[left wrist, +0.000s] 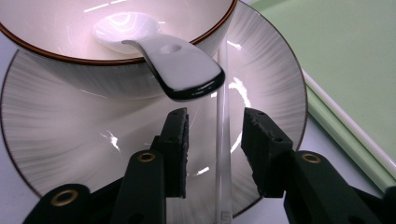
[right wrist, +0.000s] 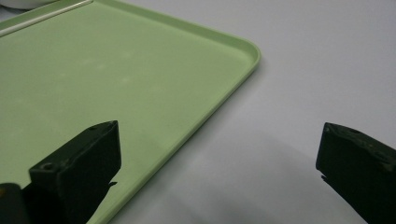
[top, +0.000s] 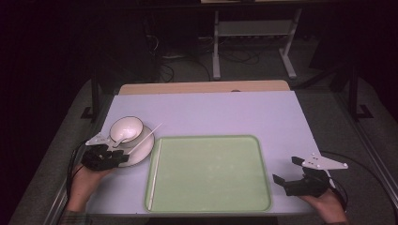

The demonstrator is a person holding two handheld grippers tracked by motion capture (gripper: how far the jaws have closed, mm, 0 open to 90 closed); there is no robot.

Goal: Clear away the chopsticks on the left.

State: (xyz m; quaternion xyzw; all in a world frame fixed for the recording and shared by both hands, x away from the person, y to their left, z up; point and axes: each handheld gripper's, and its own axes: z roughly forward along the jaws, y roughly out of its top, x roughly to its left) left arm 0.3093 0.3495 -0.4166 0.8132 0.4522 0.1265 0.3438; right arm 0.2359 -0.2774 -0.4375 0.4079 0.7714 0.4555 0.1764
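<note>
Between left gripper jaws, slim glossy white chopstick on ribbed plate

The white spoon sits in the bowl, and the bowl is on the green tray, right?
Not quite. The white ceramic spoon does sit in the white brown-rimmed bowl, but the bowl stands on a striped white plate left of the green plastic tray, as the high view shows.

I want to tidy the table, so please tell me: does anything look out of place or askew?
Slightly. One white chopstick lies slanted across the striped white plate, while its mate rests alone along the left edge of the green plastic tray. The white ceramic spoon sits in the white bowl. Nothing is spilled or broken.
</note>
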